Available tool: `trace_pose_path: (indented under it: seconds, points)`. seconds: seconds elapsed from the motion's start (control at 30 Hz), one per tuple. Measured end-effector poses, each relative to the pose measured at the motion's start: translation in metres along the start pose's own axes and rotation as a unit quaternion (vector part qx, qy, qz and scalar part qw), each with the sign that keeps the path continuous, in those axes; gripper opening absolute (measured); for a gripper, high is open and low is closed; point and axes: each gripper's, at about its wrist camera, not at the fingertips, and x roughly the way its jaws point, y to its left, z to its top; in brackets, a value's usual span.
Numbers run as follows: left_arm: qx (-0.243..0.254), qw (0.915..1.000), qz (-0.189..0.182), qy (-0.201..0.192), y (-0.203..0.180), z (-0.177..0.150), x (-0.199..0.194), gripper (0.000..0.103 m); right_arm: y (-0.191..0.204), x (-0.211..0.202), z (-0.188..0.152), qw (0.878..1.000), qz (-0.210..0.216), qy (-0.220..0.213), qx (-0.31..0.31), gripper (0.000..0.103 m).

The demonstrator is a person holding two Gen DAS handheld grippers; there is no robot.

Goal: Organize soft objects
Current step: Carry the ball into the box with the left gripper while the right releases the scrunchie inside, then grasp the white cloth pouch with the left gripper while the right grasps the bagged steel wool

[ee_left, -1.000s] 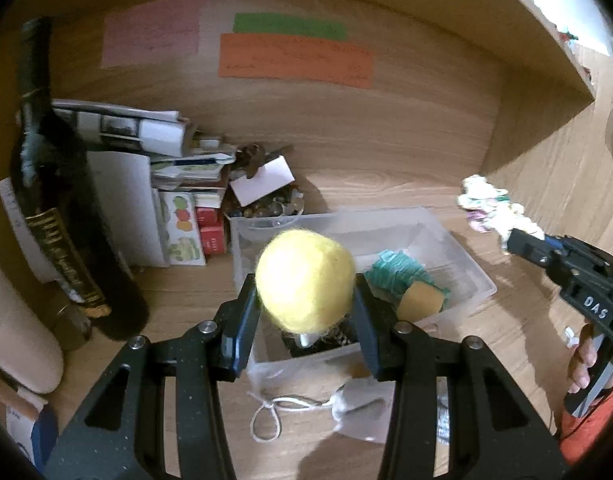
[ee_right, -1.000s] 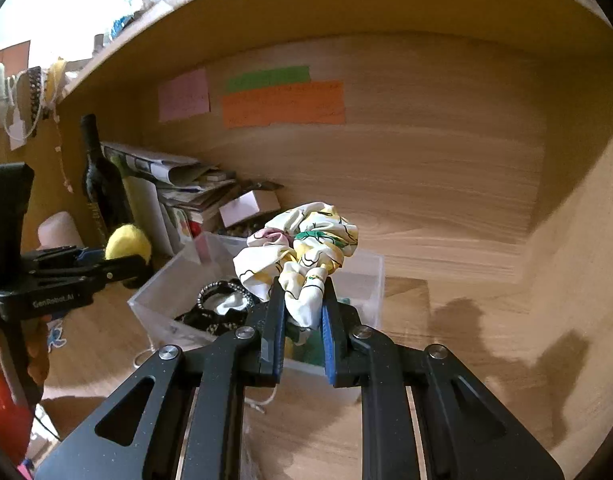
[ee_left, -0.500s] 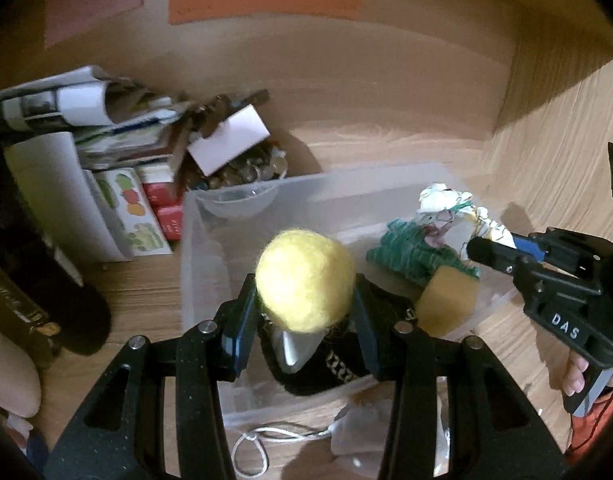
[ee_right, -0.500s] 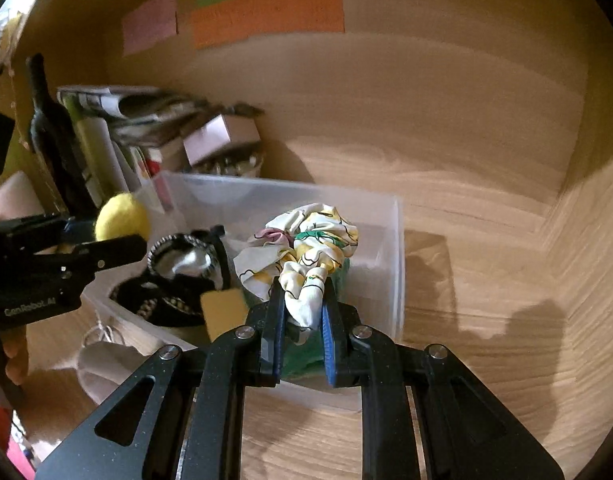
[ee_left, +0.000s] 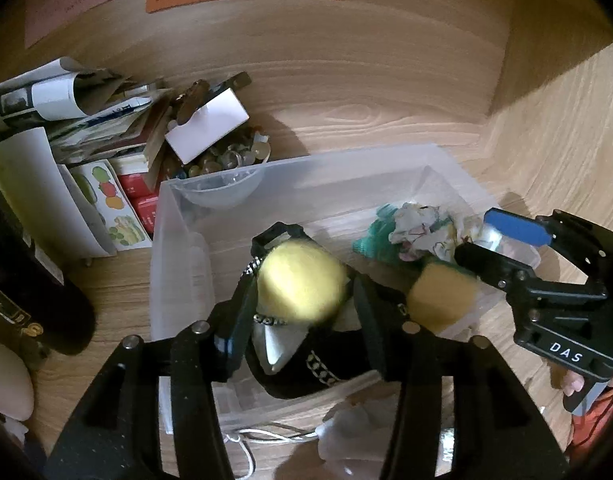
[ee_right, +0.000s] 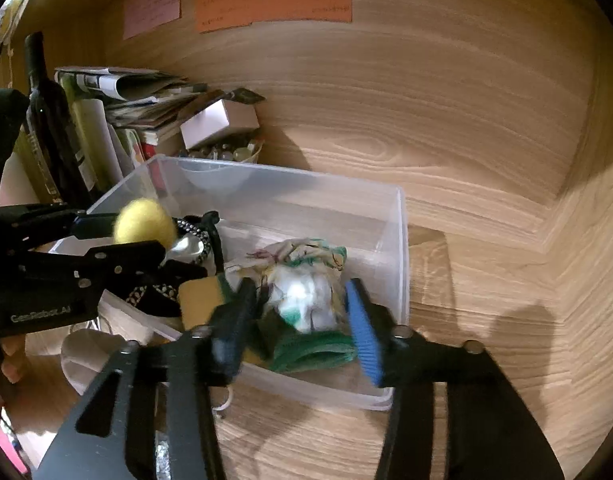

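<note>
Low in the centre of the left wrist view, the left gripper (ee_left: 302, 300) clamps a yellow felt ball (ee_left: 302, 286) between its fingers, held over the clear plastic bin (ee_left: 162, 240) and just above a black chain-trimmed item (ee_left: 306, 372) inside it. At lower centre of the right wrist view, the right gripper (ee_right: 300, 320) stands with its jaws spread wide; the patterned scrunchie (ee_right: 302, 276) lies loose between them, touching neither finger, on a green cloth (ee_right: 310, 354) in the bin's near right corner, beside a yellow sponge (ee_right: 200, 302).
</note>
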Motion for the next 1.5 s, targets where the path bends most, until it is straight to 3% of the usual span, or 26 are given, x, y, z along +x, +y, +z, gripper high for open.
trace_pose_path:
  seconds: [0.2, 0.47, 0.6, 0.73, 0.87, 1.27, 1.43, 1.5]
  points:
    - [-0.001, 0.9994, 0.003, -0.033, -0.005, 0.002, -0.023, 0.072, 0.001, -0.014, 0.003, 1.000, 0.003, -0.015, 0.002, 0.051]
    - [-0.007, 0.9959, 0.006, -0.090, -0.014, -0.002, -0.072, 0.096, 0.001, -0.062, 0.003, 0.997, 0.009, -0.072, 0.012, 0.078]
    - [-0.006, 0.9937, 0.009, -0.112, -0.015, -0.009, -0.091, 0.101, 0.007, -0.084, -0.002, 0.996, 0.013, -0.093, 0.011, 0.082]
    - [-0.005, 0.9931, 0.012, -0.116, -0.014, -0.022, -0.100, 0.102, 0.017, -0.099, -0.014, 0.995, 0.020, -0.099, -0.001, 0.083]
    - [-0.011, 0.9953, 0.006, -0.096, -0.013, -0.038, -0.096, 0.102, 0.026, -0.099, -0.034, 0.996, 0.023, -0.087, -0.006, 0.083]
    - [-0.008, 1.0000, -0.002, 0.001, -0.021, -0.083, -0.046, 0.102, 0.035, -0.048, -0.093, 0.995, 0.090, 0.043, 0.027, 0.082]
    - [0.009, 0.9998, -0.012, 0.011, -0.031, -0.082, -0.034, 0.100, 0.039, -0.044, -0.103, 0.992, 0.106, 0.067, 0.022, 0.063]
    - [0.015, 0.9996, -0.017, 0.017, -0.035, -0.080, -0.030, 0.086, 0.041, -0.045, -0.105, 0.991, 0.113, 0.071, 0.015, 0.054]
